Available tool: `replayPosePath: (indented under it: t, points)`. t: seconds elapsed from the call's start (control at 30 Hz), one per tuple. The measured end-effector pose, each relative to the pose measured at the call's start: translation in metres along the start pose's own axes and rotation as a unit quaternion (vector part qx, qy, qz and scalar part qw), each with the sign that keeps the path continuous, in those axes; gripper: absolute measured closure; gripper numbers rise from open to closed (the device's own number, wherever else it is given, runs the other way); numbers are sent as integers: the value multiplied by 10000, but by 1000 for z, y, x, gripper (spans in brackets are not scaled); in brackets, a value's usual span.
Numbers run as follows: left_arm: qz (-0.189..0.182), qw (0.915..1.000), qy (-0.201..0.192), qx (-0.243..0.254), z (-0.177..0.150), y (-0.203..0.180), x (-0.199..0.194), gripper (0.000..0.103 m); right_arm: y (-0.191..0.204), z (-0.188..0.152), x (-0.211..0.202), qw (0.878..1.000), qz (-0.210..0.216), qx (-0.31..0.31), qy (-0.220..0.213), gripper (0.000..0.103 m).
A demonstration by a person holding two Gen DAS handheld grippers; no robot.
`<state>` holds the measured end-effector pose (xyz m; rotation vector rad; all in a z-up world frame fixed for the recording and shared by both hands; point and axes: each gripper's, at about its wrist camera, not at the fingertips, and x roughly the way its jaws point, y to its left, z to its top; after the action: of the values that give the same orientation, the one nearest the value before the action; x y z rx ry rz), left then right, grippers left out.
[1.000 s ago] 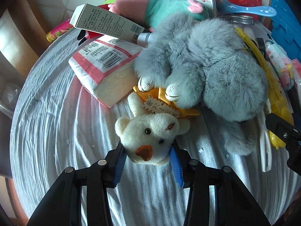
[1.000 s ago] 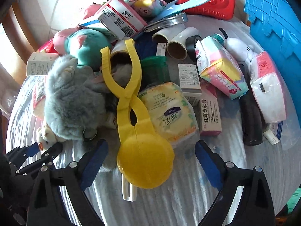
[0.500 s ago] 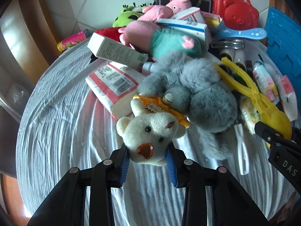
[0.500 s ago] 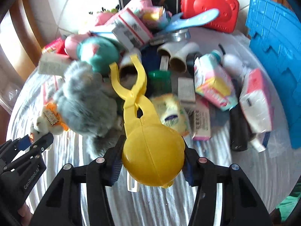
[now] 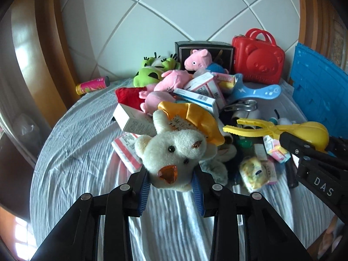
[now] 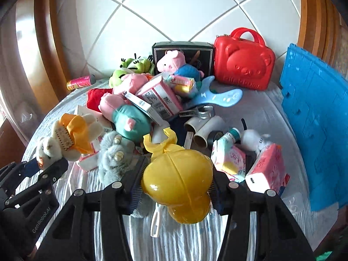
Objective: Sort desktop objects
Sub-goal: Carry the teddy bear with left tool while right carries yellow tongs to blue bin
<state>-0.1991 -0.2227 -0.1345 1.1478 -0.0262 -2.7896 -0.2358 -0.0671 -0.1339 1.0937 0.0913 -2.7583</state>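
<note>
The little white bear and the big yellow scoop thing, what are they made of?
The little white bear looks like soft plush cloth: its surface is fuzzy, with shiny bead eyes and an orange nose that looks like plastic. It wears a satin-looking yellow ribbon. The yellow scoop looks like hard, smooth plastic: it is glossy, catches the light, and has a moulded seam down its dome.

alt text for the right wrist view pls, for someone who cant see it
The right gripper clamps the round yellow ball of a snowball clamp toy above a cluttered table. At left, the left gripper holds a small cream plush bear; plush toys and boxes lie behind.
</note>
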Motion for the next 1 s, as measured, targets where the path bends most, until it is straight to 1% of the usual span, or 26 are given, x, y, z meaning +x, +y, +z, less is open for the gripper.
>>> replayPosePath:
  t: [0.23,0.4,0.67,0.83,0.9,1.0]
  points:
    - [-58,9993,-377,-47,24,-7,-26,69,-3,27,-33,9989,18,-113,-448,52]
    - [-241,9982,-542,9,36,-12,-38,69,-7,35,-53,9976,-96,-38,-691,52]
    - [-520,9950,-846,120,45,-23,-58,69,-12,39,-87,9938,-343,47,-1053,52]
    - [-502,9945,-902,152,47,-43,-69,69,-25,41,-103,9918,-287,47,-1243,52]
    - [-413,9946,-937,147,47,-55,-73,69,-37,43,-108,9908,-228,47,-1335,52]
    - [-316,9948,-971,-29,47,-75,-79,69,-56,43,-114,9896,-103,-81,-1429,52]
